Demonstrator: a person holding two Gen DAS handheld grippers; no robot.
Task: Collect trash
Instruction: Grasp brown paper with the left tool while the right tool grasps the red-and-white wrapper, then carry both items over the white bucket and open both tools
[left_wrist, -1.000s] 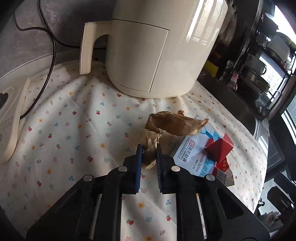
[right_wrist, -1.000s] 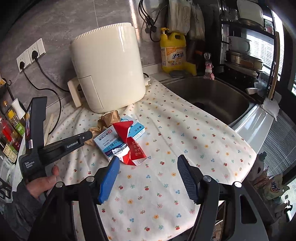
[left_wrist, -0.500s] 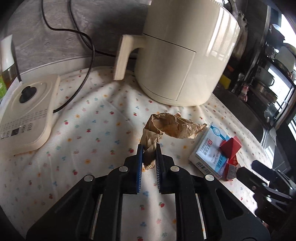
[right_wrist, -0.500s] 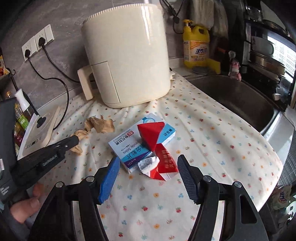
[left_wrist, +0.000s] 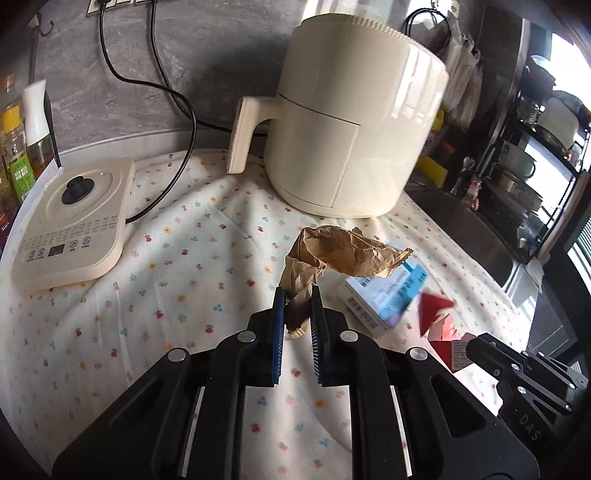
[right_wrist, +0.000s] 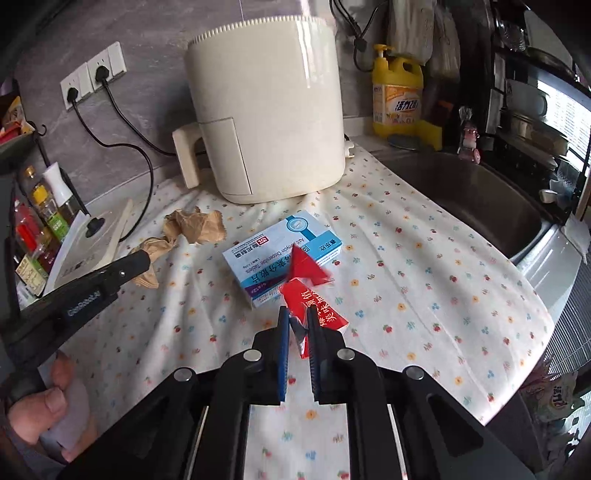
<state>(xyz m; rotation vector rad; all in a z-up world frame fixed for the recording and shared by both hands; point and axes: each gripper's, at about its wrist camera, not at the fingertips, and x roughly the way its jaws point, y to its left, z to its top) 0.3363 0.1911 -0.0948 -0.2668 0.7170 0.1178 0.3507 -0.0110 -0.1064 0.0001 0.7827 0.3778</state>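
A crumpled brown paper (left_wrist: 343, 251) lies on the flowered cloth, and my left gripper (left_wrist: 298, 295) is shut on its near twisted end. Just right of it lies a blue and white medicine box (left_wrist: 388, 295). A red wrapper (right_wrist: 310, 273) rests partly on that box (right_wrist: 266, 258). My right gripper (right_wrist: 297, 314) is closing, and its pads press on the wrapper's near end. In the right wrist view the left gripper (right_wrist: 142, 258) shows at the left with the brown paper (right_wrist: 195, 229) at its tip.
A cream air fryer (left_wrist: 354, 129) stands at the back of the cloth. A kettle base (left_wrist: 74, 221) with its cable sits left. The sink (right_wrist: 472, 199) and a yellow detergent bottle (right_wrist: 397, 99) are right. Bottles (right_wrist: 40, 221) line the left edge. A person's hand (right_wrist: 55, 398) holds the left gripper.
The right gripper's jaws went from wide apart to closed on the red wrapper. The left gripper drew back and rose with the brown paper, so the fryer looks farther away.
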